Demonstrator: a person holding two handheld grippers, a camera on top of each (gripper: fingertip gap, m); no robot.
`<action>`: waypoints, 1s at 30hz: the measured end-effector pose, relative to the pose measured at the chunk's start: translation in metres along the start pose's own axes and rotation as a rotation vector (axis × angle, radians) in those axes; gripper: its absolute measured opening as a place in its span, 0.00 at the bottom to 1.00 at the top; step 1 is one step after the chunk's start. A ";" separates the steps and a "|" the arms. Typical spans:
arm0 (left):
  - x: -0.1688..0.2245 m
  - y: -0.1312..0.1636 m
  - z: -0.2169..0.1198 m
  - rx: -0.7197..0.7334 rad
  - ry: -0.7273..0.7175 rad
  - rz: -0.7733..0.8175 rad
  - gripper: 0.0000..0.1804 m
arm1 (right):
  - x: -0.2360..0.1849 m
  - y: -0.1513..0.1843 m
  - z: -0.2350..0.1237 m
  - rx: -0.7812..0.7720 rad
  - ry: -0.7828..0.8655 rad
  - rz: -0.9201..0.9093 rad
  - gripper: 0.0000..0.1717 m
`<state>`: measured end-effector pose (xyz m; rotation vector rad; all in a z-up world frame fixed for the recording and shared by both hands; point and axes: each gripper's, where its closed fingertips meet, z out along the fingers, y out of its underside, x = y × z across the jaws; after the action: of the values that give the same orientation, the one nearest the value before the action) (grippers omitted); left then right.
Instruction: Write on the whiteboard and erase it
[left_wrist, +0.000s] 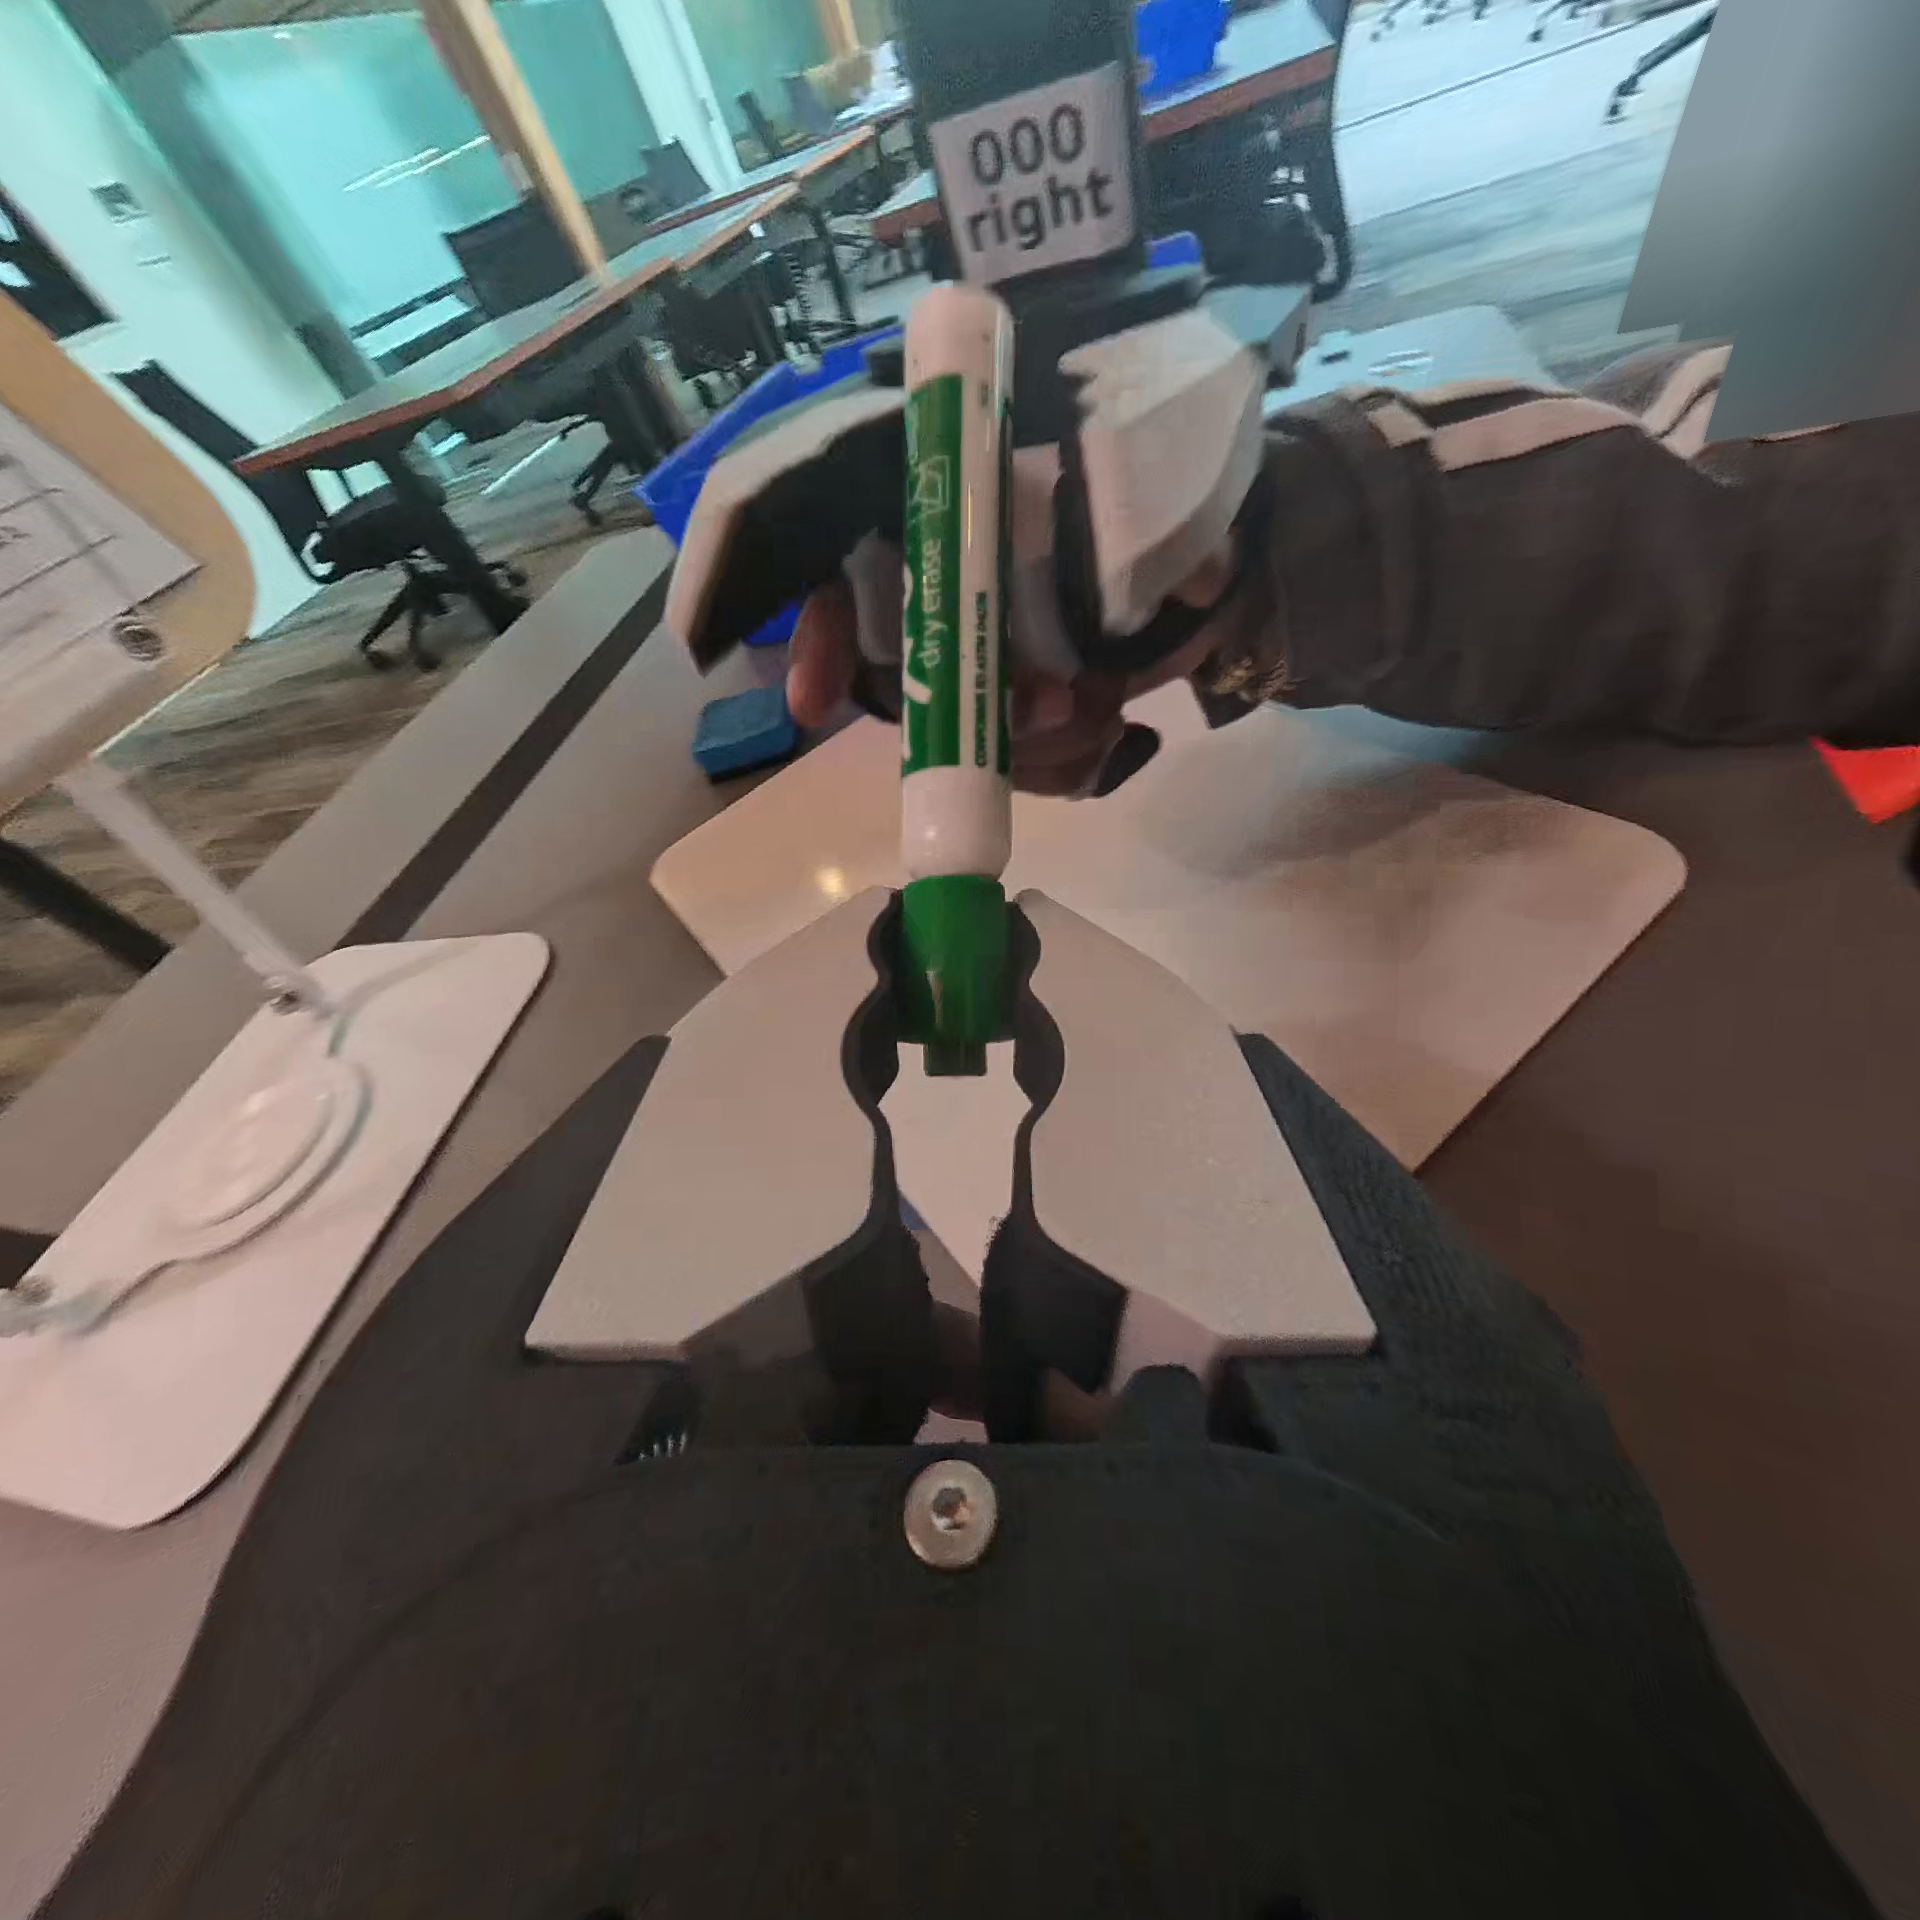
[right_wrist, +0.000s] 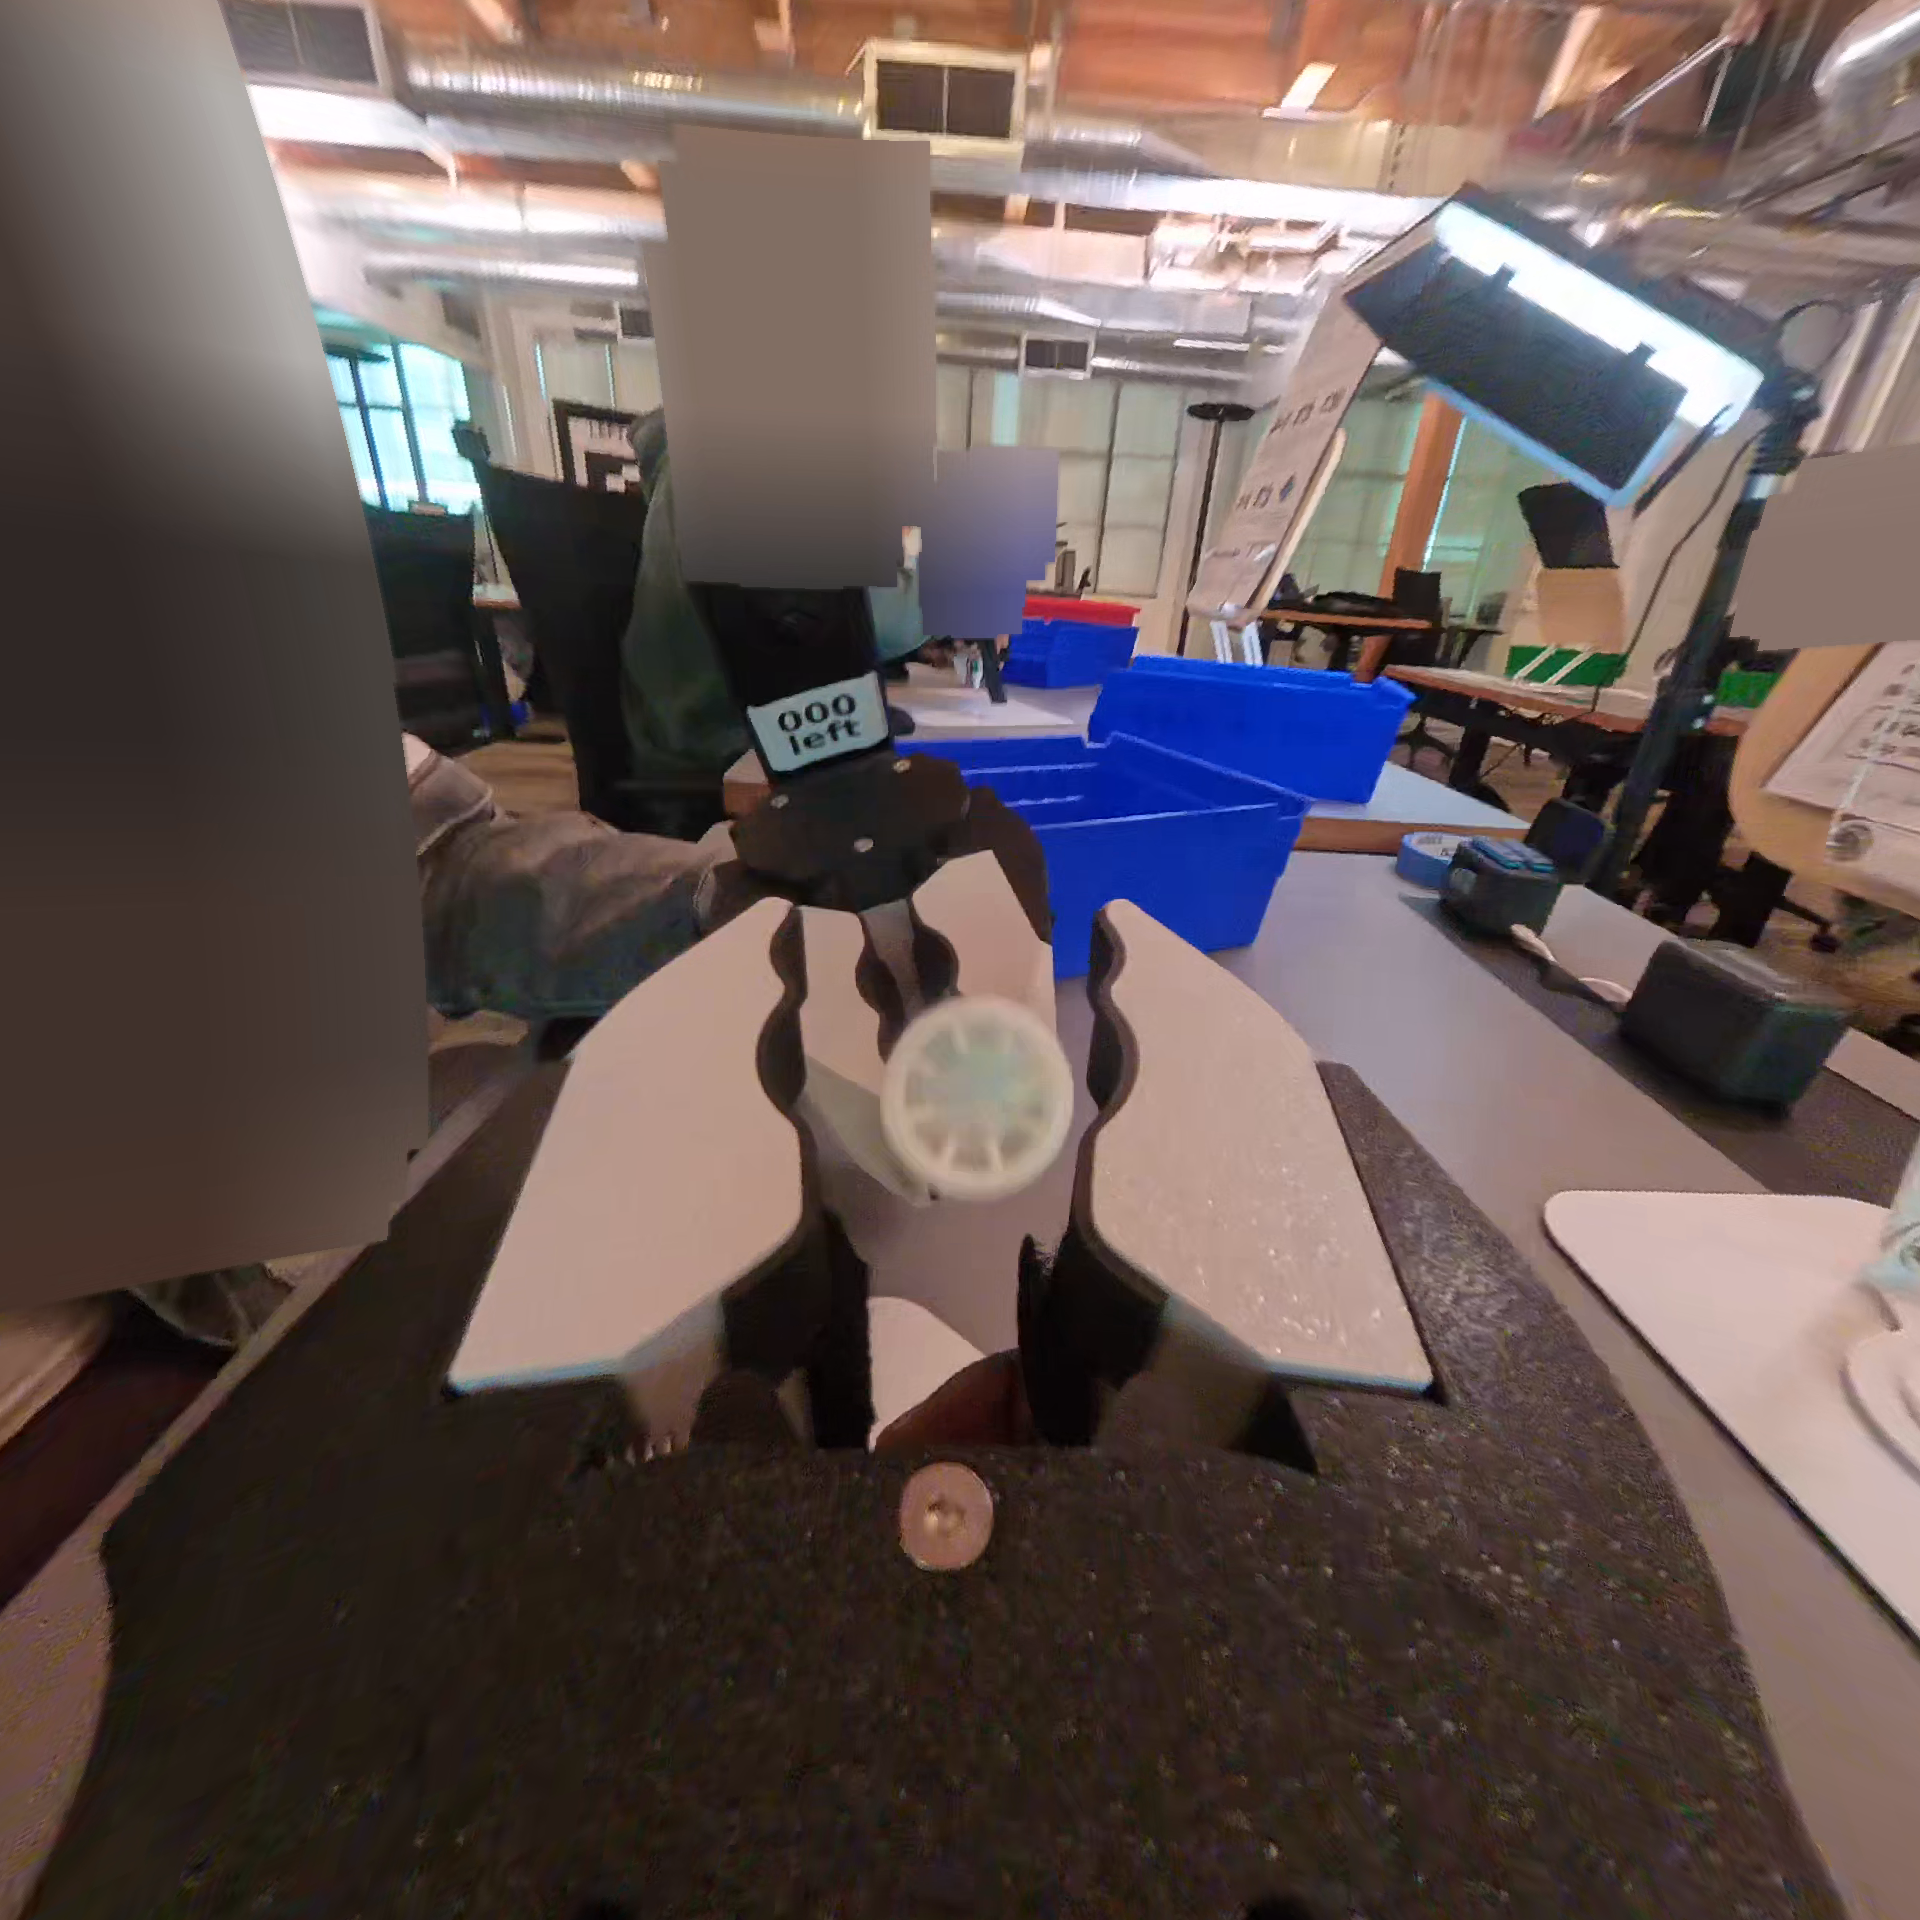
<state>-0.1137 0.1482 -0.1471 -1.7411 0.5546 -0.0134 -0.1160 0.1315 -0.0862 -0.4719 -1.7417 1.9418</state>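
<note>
Table edge (left_wrist: 488, 748) near whiteboard (left_wrist: 1351, 935)

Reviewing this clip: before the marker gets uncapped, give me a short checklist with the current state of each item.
1. Left gripper clamped on the green cap: ok, both pads press on it.
2. Right gripper holding the marker barrel: not ok, its fingers stand open with gaps on either side.
3. Cap seated on the marker: ok, still on.
4. Whiteboard free for writing: ok, lying flat below the grippers, no marks visible.
5. Eraser at hand: ok, blue, resting beside the whiteboard's far corner.
</note>
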 end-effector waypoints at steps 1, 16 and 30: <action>0.004 0.000 0.000 0.008 0.020 0.005 0.09 | -0.003 0.005 0.004 -0.013 -0.013 -0.017 0.27; 0.016 -0.017 -0.008 0.249 0.147 -0.216 0.09 | -0.024 0.006 0.023 0.040 -0.092 -0.033 0.22; 0.012 0.002 -0.002 0.080 0.017 -0.022 0.09 | -0.018 0.019 0.023 -0.040 -0.055 -0.039 0.11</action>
<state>-0.1047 0.1417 -0.1518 -1.6704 0.5403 -0.0652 -0.1164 0.1010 -0.1030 -0.3990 -1.8132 1.9124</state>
